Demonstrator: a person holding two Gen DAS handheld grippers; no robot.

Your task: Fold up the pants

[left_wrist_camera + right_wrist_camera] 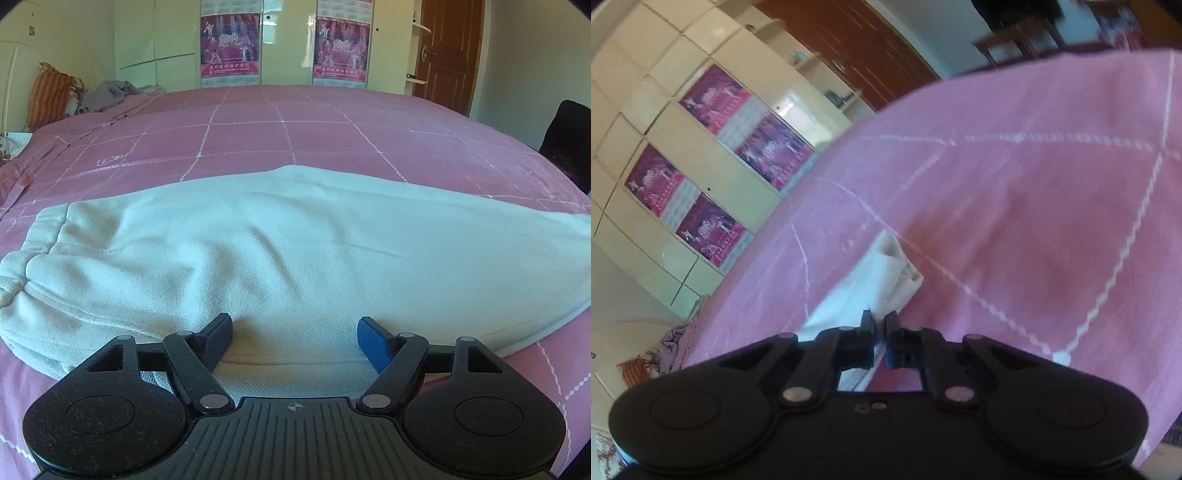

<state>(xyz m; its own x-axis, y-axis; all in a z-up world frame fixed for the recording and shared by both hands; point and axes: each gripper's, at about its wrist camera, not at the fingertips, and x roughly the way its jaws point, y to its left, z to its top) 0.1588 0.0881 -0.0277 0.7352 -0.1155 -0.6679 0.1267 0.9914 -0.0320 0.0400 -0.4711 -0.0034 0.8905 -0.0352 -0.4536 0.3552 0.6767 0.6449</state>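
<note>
Bedroom in daylight, wide bed [332, 129] under pink bedspread with white grid lines, glossy cream wardrobe [159, 44] carrying purple posters [229, 44], brown wooden door [447, 55], striped orange cushion [50, 96], pale walls

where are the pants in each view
Left wrist: the pants lie across the middle of the picture on the bed, under the open left gripper.
Right wrist: only a narrow end shows, low centre, pinched in the right gripper.
Shared landmark: the wardrobe posters.
</note>
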